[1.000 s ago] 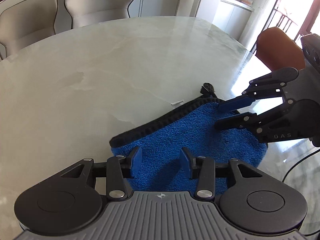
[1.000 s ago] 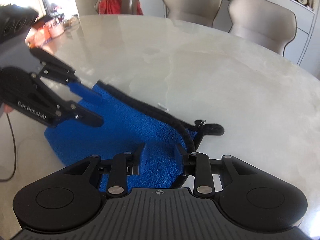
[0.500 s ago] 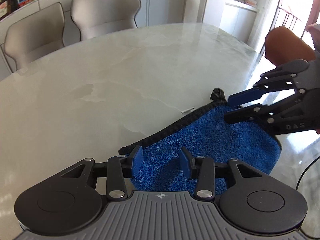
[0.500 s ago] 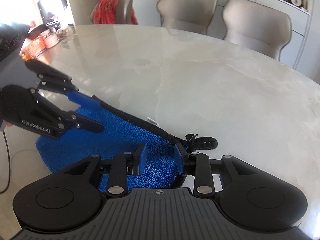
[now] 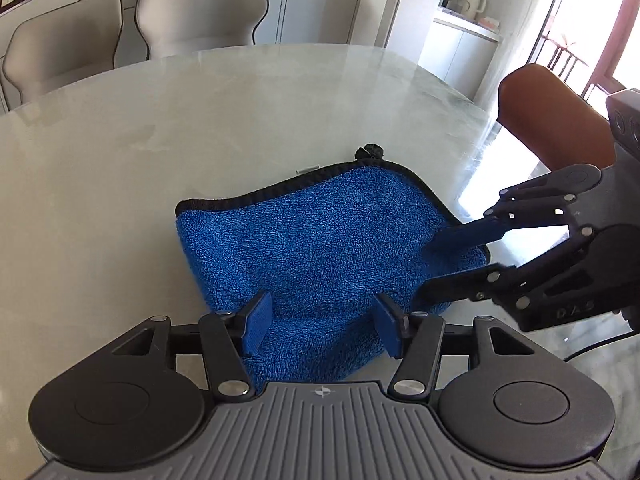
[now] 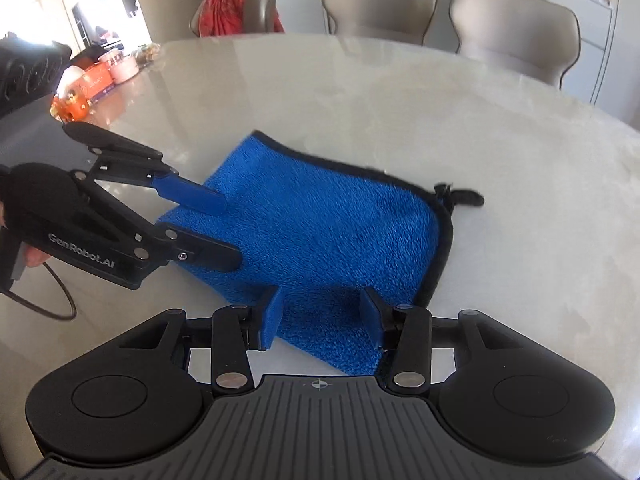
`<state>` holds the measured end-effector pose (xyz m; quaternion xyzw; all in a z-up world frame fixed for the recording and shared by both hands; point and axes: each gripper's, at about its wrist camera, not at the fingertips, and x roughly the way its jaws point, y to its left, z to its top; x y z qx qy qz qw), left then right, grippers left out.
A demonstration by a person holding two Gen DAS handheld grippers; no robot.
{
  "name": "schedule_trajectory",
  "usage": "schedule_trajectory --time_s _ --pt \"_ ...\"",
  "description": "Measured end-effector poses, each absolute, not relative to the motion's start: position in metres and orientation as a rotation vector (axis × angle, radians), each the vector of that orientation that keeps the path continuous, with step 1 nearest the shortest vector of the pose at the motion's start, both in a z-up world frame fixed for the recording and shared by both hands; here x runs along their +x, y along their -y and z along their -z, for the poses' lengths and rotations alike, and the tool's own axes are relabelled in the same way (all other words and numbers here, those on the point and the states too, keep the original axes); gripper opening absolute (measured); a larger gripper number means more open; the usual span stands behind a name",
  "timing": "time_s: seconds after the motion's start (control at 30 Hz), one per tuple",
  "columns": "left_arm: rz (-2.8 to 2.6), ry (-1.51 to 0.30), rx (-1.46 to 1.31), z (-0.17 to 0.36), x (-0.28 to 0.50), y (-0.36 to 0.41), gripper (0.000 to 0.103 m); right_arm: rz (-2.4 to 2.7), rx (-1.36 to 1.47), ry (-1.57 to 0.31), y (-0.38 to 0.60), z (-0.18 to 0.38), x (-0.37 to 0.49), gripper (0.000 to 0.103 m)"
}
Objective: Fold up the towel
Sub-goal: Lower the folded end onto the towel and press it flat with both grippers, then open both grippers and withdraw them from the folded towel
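The blue towel (image 5: 320,256), black-edged, lies folded on the pale marble worktop (image 5: 160,140) near its front edge. Its hanging loop (image 5: 370,152) projects from the far corner at 12 o'clock in the left wrist view. The left tool (image 5: 323,326) has its fingers apart, poised above the near towel edge, gripping nothing. The right tool (image 5: 436,266) enters at 3 o'clock, fingers apart, over the right towel corner. In the right wrist view the right tool (image 6: 320,320) straddles the near edge; the left tool (image 6: 230,232) sits at 9 o'clock. Two beige chairs (image 5: 200,16) stand beyond the worktop
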<state>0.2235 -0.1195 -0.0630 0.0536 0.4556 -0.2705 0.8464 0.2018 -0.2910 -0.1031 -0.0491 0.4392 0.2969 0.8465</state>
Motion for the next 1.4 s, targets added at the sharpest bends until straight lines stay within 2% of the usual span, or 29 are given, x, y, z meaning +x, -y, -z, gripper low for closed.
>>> schedule_trajectory --time_s 0.2,0.4,0.53,0.8,0.87,0.93,1.03,1.2,1.4 --pt "0.548 -0.949 0.136 0.053 0.218 0.117 0.058 -0.646 -0.101 -0.912 0.300 0.106 0.195 0.044" --pt "0.574 -0.944 -0.027 0.041 0.201 0.104 0.058 -0.656 -0.053 -0.889 0.300 0.085 0.182 0.045" --pt "0.536 -0.994 0.059 0.056 0.195 0.115 0.058 -0.597 -0.090 -0.967 0.297 0.100 0.186 0.046" --pt "0.491 -0.997 0.135 0.059 0.196 0.126 0.058 -0.573 -0.048 -0.958 0.303 0.099 0.184 0.046" --pt "0.467 -1.009 0.059 0.050 0.194 0.121 0.059 -0.528 0.006 -0.970 0.308 0.091 0.184 0.052" --pt "0.445 -1.008 -0.009 0.040 0.188 0.114 0.063 -0.478 0.046 -0.962 0.311 0.081 0.179 0.075" --pt "0.405 -0.995 -0.041 0.027 0.176 0.110 0.067 -0.407 0.046 -0.908 0.311 0.066 0.165 0.092" --pt "0.330 -0.980 -0.060 0.011 0.153 0.109 0.072 -0.289 0.055 -0.910 0.302 0.053 0.146 0.100" --pt "0.236 -0.961 -0.030 -0.002 0.124 0.110 0.074 -0.161 0.003 -0.952 0.288 0.046 0.123 0.101"
